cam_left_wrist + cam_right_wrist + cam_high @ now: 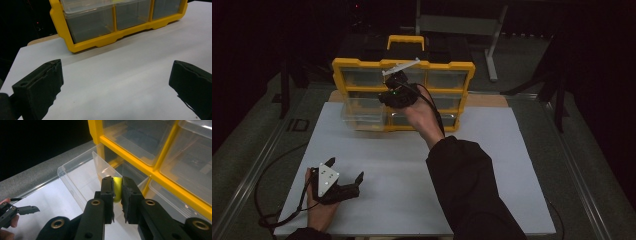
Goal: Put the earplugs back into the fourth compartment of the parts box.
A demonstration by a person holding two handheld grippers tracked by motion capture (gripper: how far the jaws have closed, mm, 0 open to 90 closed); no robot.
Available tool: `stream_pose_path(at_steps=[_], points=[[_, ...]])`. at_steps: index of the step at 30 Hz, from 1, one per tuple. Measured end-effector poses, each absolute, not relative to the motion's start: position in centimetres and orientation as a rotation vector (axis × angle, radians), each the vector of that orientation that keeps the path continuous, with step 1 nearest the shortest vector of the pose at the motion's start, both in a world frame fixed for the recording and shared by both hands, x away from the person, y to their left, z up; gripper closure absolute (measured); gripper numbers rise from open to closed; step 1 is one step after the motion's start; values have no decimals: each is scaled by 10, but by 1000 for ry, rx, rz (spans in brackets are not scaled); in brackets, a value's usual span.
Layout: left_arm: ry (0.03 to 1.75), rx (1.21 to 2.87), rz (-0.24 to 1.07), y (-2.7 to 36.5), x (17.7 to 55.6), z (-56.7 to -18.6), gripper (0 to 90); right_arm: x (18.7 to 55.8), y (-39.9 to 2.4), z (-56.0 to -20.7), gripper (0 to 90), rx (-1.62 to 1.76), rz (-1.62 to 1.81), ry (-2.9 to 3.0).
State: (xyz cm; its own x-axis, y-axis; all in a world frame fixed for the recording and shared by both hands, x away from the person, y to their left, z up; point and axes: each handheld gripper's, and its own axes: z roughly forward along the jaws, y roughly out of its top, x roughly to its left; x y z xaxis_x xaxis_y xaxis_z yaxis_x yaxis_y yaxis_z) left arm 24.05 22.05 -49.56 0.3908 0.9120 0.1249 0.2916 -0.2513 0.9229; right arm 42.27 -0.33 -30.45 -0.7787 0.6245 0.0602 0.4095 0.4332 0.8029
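We think the little yellow thing (117, 191) could slip out and drop in the wrong place. The right gripper (117, 188) pinches it only at the very tips of its jaws, so a small shake or a bump on the clear drawer (82, 177) wall could knock it loose. It might then land on the white table (50, 195) and not in the drawer. The drawer wall is thin and hard to see, so the jaws could hit it too.

In the right gripper view, the yellow thing sits in the middle of the frame, squeezed between the two black jaws, which are clamped on it. It hangs just above the open clear drawer, which sticks out of the yellow box (357, 65) toward the left of the frame. We cannot tell what the yellow thing is, as most of it is hidden by the jaws.

In the high view, the left gripper (344, 172) rests at the lower left on the table, well apart from the box. Its jaws are wide apart with nothing between them.
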Motion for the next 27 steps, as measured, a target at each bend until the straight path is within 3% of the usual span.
stream_pose_path(at_steps=[27], points=[[1055,1759,876,222,241,-495,0,425,19,-316,791,879,1266,2457]])
